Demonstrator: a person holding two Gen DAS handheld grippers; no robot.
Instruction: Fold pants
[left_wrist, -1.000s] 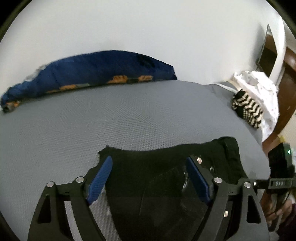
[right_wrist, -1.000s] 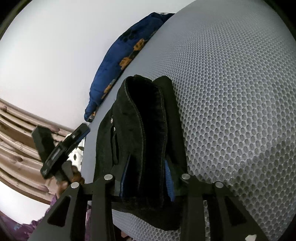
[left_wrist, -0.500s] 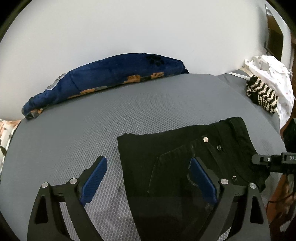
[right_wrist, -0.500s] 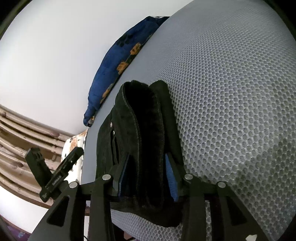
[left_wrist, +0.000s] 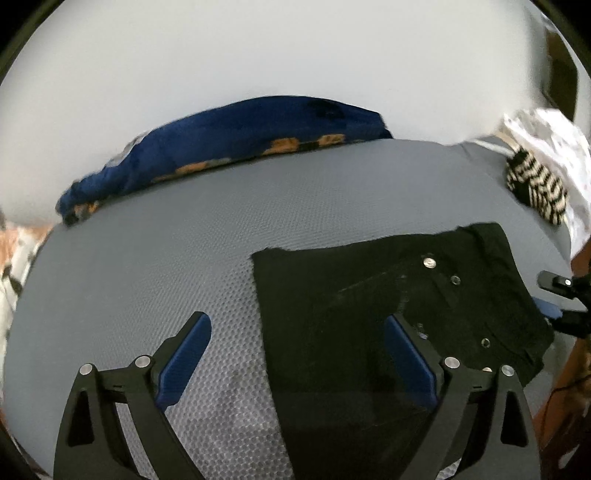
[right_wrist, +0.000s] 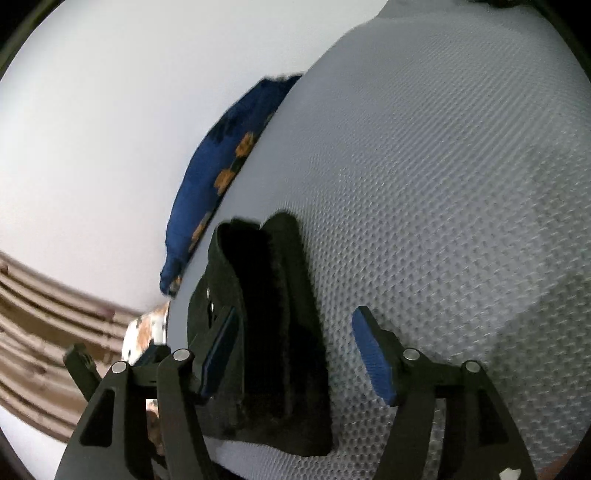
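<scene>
The black pants (left_wrist: 388, 306) lie folded in a compact stack on the grey mesh surface (left_wrist: 166, 258), metal buttons showing on top. My left gripper (left_wrist: 295, 354) is open above the stack's left edge, holding nothing. In the right wrist view the folded pants (right_wrist: 266, 332) lie edge-on between the blue pads. My right gripper (right_wrist: 295, 354) is open around the stack, its left pad close to the cloth and its right pad apart from it. The right gripper's tip also shows in the left wrist view (left_wrist: 561, 295), at the pants' right edge.
A dark blue pillow with orange prints (left_wrist: 229, 147) lies along the white wall at the back. A black-and-white striped cloth (left_wrist: 535, 184) and white cloth (left_wrist: 554, 140) sit at the far right. The grey surface's edge and wooden slats (right_wrist: 44, 332) are at the left.
My right gripper has opened and let go of the folded pants. My left gripper stayed open and drew back and left, so the stack now sits to its right.
</scene>
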